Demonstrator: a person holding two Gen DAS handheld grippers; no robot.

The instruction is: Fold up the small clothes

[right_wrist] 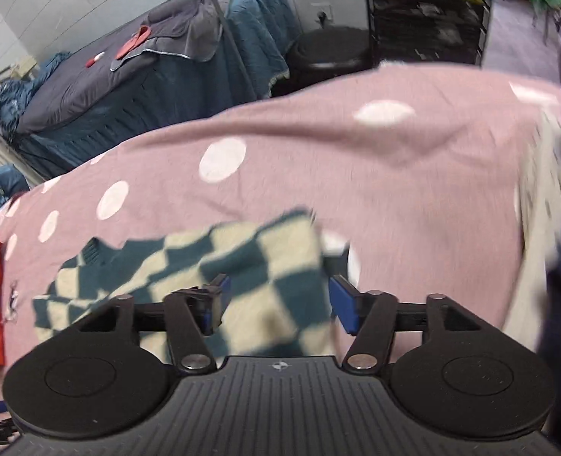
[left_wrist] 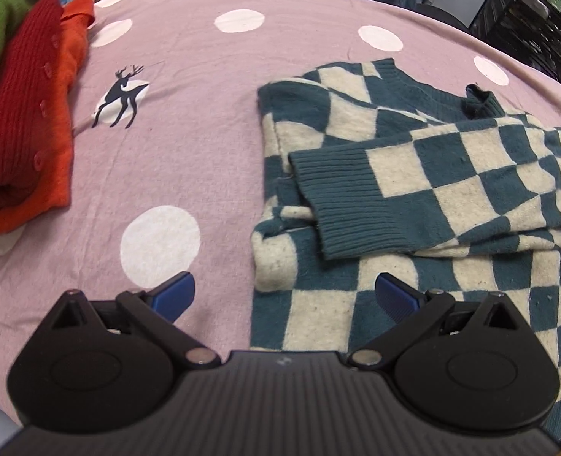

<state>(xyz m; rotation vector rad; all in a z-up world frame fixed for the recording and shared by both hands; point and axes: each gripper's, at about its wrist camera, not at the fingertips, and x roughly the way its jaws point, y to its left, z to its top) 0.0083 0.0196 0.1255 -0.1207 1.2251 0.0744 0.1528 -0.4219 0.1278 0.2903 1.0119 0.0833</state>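
My left claw [left_wrist: 284,296] hangs wide open over the pink sheet [left_wrist: 204,87], its right finger above the sweater [left_wrist: 413,174] edge, gripping nothing. The sweater lies flat on the sheet with one sleeve [left_wrist: 425,190] folded across it. My right claw [right_wrist: 276,304] is open too, sweater cloth [right_wrist: 257,266] lying between its fingers (that view is blurred). Folded clothes [left_wrist: 25,121] sit stacked far left.
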